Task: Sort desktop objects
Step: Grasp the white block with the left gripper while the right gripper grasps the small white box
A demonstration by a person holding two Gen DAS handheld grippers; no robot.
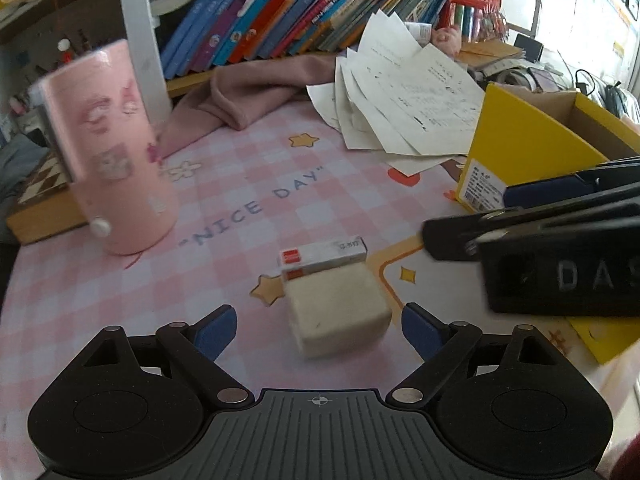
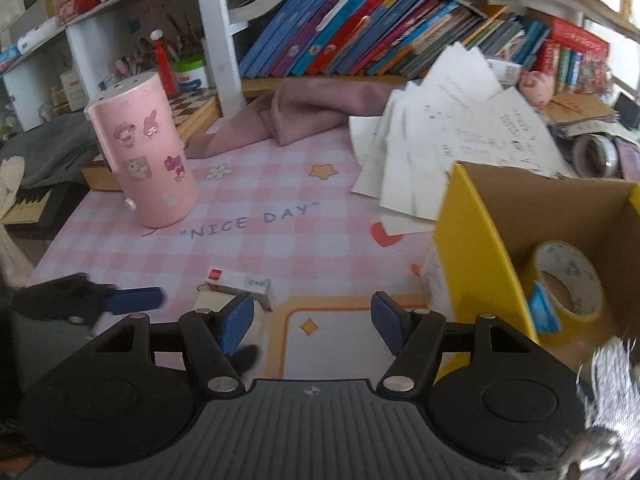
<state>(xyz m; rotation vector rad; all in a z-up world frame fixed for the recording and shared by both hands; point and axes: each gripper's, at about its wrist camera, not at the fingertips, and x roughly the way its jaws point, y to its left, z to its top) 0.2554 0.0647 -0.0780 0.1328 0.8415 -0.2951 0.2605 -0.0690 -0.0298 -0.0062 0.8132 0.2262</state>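
A cream block-shaped eraser [image 1: 338, 312] lies on the pink checked mat, touching a small white and red staple box [image 1: 323, 257] behind it. My left gripper [image 1: 318, 326] is open, its blue pads either side of the eraser, slightly short of it. My right gripper [image 2: 314, 322] is open and empty over the mat, beside a yellow cardboard box [image 2: 476, 256] that holds a roll of yellow tape [image 2: 568, 280]. The staple box [image 2: 240, 282] lies just beyond the right gripper's left pad. The right gripper also shows in the left wrist view [image 1: 532, 236].
A pink cylindrical holder [image 1: 116, 152] with stickers stands at the left. A pink cloth [image 1: 248, 92] and loose papers [image 1: 404, 96] lie at the back, below a shelf of books [image 1: 304, 12]. A wooden chessboard box [image 2: 192, 116] sits behind the holder.
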